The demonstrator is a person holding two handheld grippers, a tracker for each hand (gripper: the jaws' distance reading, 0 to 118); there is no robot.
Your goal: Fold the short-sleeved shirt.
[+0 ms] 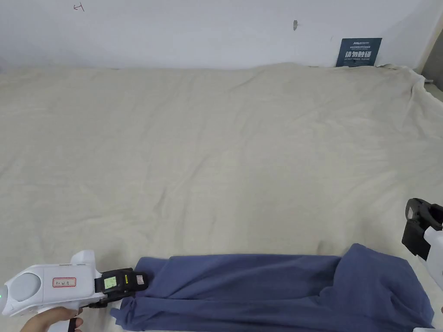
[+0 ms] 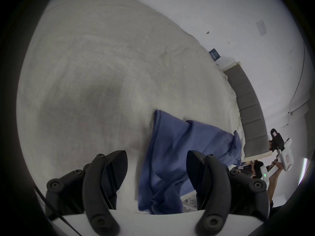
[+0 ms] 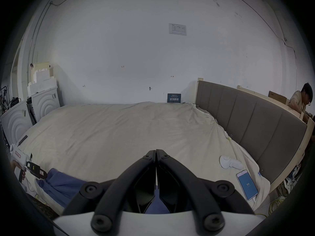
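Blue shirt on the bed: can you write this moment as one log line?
shirt: bunched at bed near edge | left gripper: open, shirt between jaws | right gripper: shut, empty

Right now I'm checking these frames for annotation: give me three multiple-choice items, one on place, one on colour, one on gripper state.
1. Where does the blue cotton short-sleeved shirt lie?
A. near edge of the beige bedsheet
B. against the far wall
C. on the floor

2. What colour is the padded headboard?
A. red
B. grey
C. green

3. How is the left hand-held gripper?
A. shut on the phone
B. open
C. shut empty

Answers: 1 A, it sits nearest in the head view; 2 B, grey panels; 3 B, jaws stand wide apart.
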